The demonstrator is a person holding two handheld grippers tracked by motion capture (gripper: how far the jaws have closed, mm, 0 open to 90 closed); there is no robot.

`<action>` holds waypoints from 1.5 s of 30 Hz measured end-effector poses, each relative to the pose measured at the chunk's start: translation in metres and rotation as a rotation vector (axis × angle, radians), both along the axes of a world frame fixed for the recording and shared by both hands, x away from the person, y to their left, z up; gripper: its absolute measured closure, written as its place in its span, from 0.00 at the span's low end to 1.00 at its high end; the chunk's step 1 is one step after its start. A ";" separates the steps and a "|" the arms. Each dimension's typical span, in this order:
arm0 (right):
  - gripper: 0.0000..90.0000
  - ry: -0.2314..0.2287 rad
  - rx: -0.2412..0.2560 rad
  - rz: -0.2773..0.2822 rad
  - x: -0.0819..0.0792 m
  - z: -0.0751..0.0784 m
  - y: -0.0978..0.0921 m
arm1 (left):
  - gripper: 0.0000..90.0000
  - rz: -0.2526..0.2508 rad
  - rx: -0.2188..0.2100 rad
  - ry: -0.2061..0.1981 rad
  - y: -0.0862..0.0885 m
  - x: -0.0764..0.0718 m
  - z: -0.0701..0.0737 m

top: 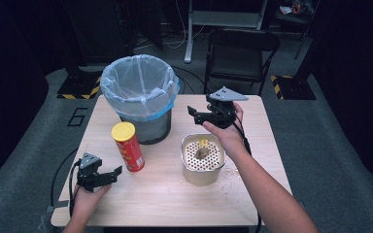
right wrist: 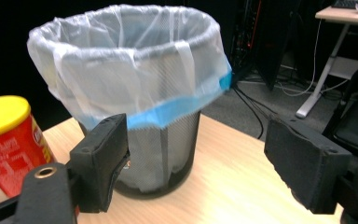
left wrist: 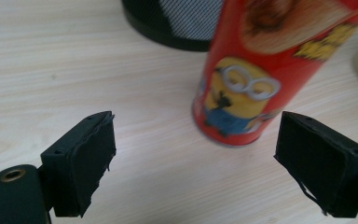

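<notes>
Where carpet surrounds, wooden table (top: 252, 194) stands.

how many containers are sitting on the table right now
3. The mesh bin with its plastic liner stands at the back left. The red chip can stands upright just in front of it, facing the open left claw. The perforated-top tub sits right of centre.

Beige perforated container (top: 201, 177) at 4 o'clock on the wooden table (top: 175, 200), brownish lump inside. Crumbs (top: 231, 172) at its 3 o'clock. Black folding chair (top: 240, 52) off the table's 12–1 o'clock edge. Floor marking "6" (top: 76, 116) at 10 o'clock.
</notes>
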State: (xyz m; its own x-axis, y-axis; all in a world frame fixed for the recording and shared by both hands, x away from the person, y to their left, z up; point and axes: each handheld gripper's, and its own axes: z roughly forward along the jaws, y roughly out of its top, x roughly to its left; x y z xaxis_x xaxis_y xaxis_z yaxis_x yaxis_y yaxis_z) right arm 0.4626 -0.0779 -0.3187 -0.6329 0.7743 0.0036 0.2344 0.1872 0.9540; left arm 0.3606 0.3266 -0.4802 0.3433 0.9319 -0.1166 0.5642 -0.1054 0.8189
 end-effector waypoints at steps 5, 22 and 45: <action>0.24 0.023 -0.003 -0.024 -0.004 -0.010 -0.014 | 0.13 -0.043 0.006 -0.001 -0.014 0.004 0.006; 0.25 0.062 -0.051 0.017 -0.029 -0.036 -0.036 | 0.15 -0.060 -0.004 -0.033 -0.045 0.028 0.010; 0.26 0.155 -0.036 -0.037 -0.048 -0.094 -0.070 | 0.26 -0.048 0.049 -0.098 -0.055 0.036 0.000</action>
State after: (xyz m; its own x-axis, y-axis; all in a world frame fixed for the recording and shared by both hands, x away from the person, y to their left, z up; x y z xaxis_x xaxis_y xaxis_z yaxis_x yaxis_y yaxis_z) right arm 0.4149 -0.1481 -0.4123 -0.5980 0.7984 0.0707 0.3857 0.2093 0.8986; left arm 0.3967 0.2714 -0.4800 0.3948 0.9181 -0.0348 0.4749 -0.1715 0.8632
